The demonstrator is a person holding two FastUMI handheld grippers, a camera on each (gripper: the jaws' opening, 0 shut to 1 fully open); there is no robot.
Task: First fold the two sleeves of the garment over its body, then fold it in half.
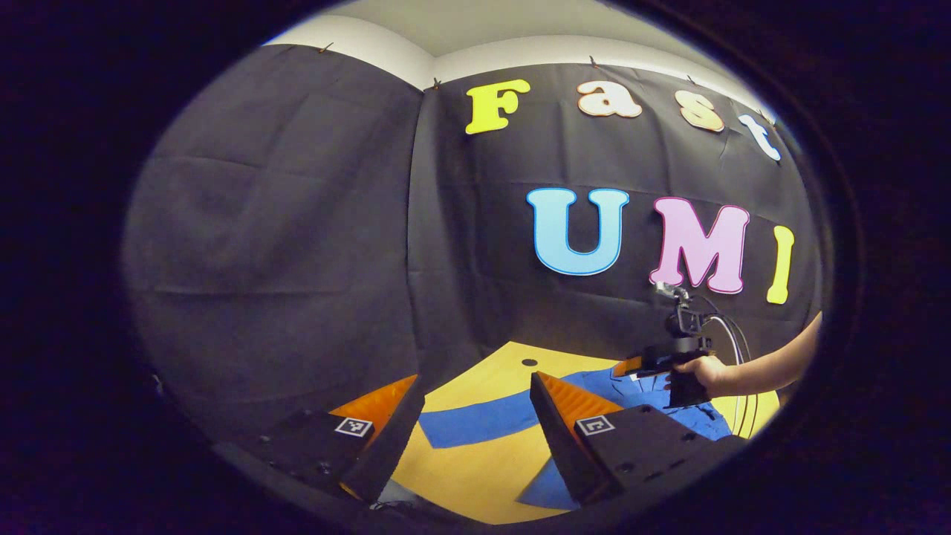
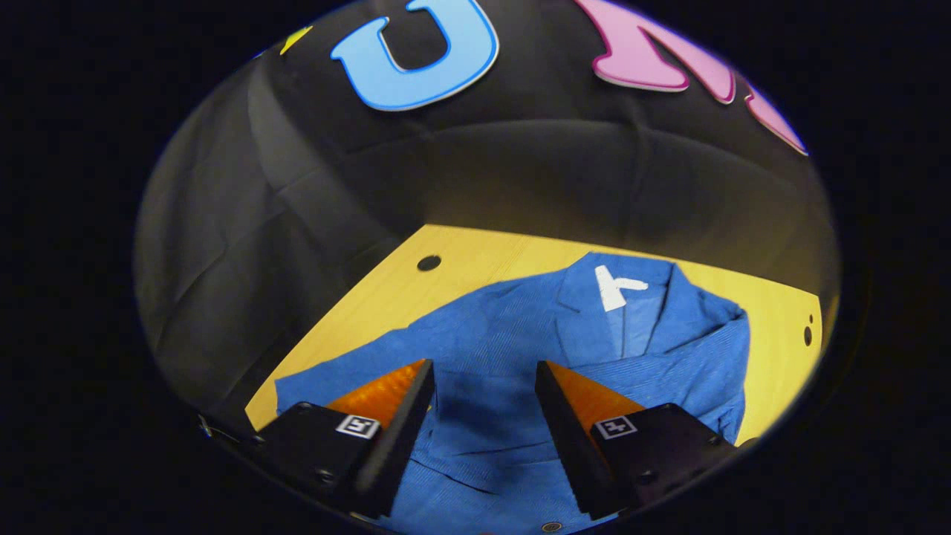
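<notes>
A blue collared jacket [image 2: 513, 349] lies flat on the yellow wooden table [image 2: 475, 260], collar toward the wall, with a white tag inside the neck. One sleeve lies folded across the body at the right; the other sleeve [image 1: 475, 420] stretches out sideways over the table. My right gripper [image 2: 483, 375] hovers open over the jacket's chest, nothing between its fingers. My left gripper [image 1: 475, 401] hangs open above the outstretched sleeve, holding nothing. In the left gripper view the right gripper [image 1: 650, 368] shows farther off, held by a hand [image 1: 706, 371] over the jacket.
Black cloth walls close in behind and to the left of the table. A small round hole [image 2: 429, 262] sits in the tabletop near the far left corner, two smaller ones [image 2: 807, 334] at the right edge. Cables [image 1: 735, 349] trail from the right gripper.
</notes>
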